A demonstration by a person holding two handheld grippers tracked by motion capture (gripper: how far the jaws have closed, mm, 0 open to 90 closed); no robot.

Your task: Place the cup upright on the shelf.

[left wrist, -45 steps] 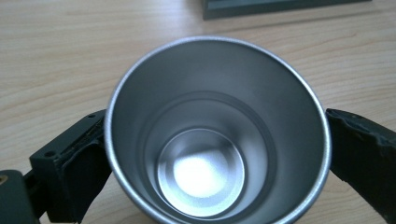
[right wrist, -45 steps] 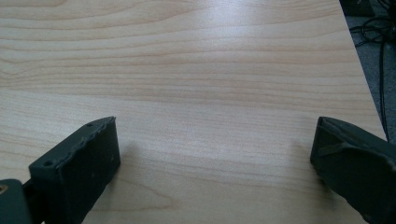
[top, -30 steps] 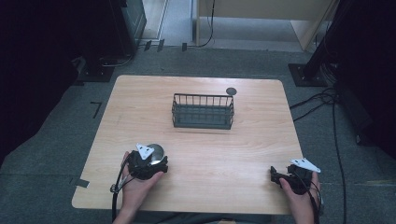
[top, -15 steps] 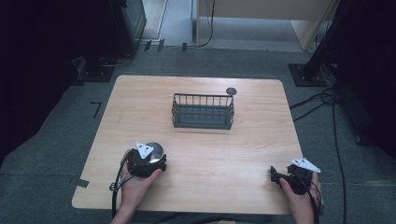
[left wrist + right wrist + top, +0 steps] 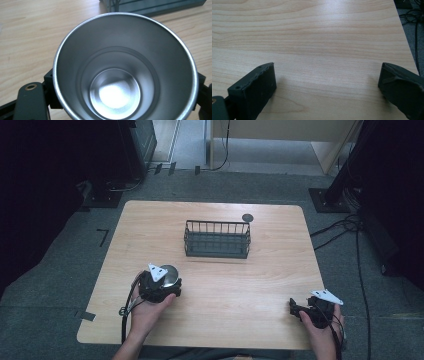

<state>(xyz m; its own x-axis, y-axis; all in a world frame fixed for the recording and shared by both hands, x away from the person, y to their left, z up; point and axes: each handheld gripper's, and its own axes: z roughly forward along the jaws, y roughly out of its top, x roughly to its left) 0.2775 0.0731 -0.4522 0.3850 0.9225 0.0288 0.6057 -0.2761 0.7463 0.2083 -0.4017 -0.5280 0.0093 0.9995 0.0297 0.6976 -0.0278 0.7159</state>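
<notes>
A light wood-grain rectangular table (image 5: 250,285) is seen from the high view, with a dark wire-mesh rectangular basket (image 5: 217,239) standing near its middle, toward the far side. A small dark round disc (image 5: 247,217) lies on the table just beyond the basket's far right corner; whether it touches the basket cannot be told. The left gripper (image 5: 165,285) is held in the person's left hand (image 5: 149,307) at the near left of the table, well apart from the basket, with its grey three-cornered plate on top. A shiny silver metal cup (image 5: 169,272) is clamped between its jaws. In the left gripper view the cup (image 5: 125,67) is looked into from above: tapered wall, stepped inner ring, bright flat bottom, nothing inside, upright or nearly so. Black jaw parts are seen pressed against the cup's outer wall at both sides, so the jaws are closed on it. Whether the cup's base rests on the table or is lifted cannot be told. The basket's edge (image 5: 152,6) is seen at the top of that view, beyond the cup. The right gripper (image 5: 300,310) is held in the right hand (image 5: 320,335) at the near right corner of the table. In the right gripper view its jaws are spread wide, with only bare wood (image 5: 324,50) between them and nothing gripped (image 5: 327,85). Dark cables (image 5: 350,227) lie on the grey floor to the table's right.
</notes>
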